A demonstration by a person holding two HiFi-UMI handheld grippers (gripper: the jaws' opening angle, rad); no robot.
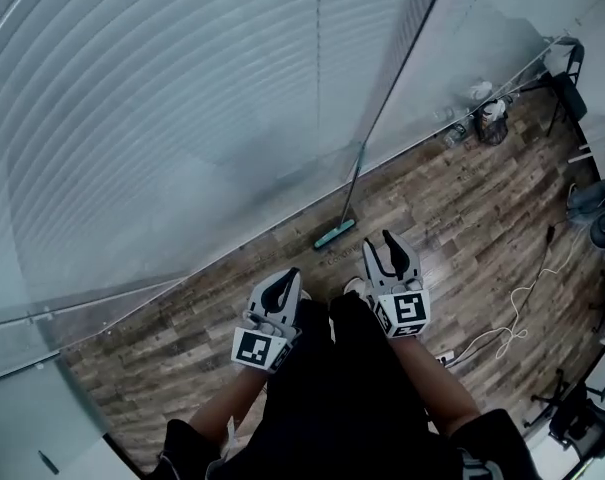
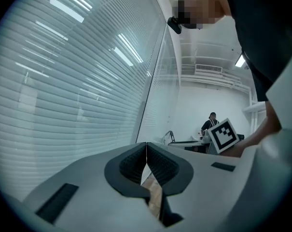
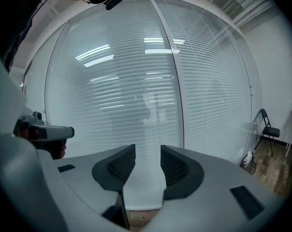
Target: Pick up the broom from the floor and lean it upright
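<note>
The broom (image 1: 354,182) stands upright against the glass wall, its thin handle leaning on the dark frame post and its teal head (image 1: 334,233) resting on the wood floor. Neither gripper touches it. My left gripper (image 1: 278,292) is held near my body, well short of the broom head, with its jaws closed together and nothing between them (image 2: 146,154). Just below and right of the teal head, my right gripper (image 1: 393,252) is open and empty, its jaws a finger's width apart (image 3: 148,154). No part of the broom appears in either gripper view.
A glass wall with blinds (image 1: 162,118) runs along the left. A white cable (image 1: 517,313) lies on the wood floor to the right. A folding chair (image 1: 567,83) and a small bin (image 1: 492,120) stand at the far right corner. Another person (image 2: 211,121) stands far off.
</note>
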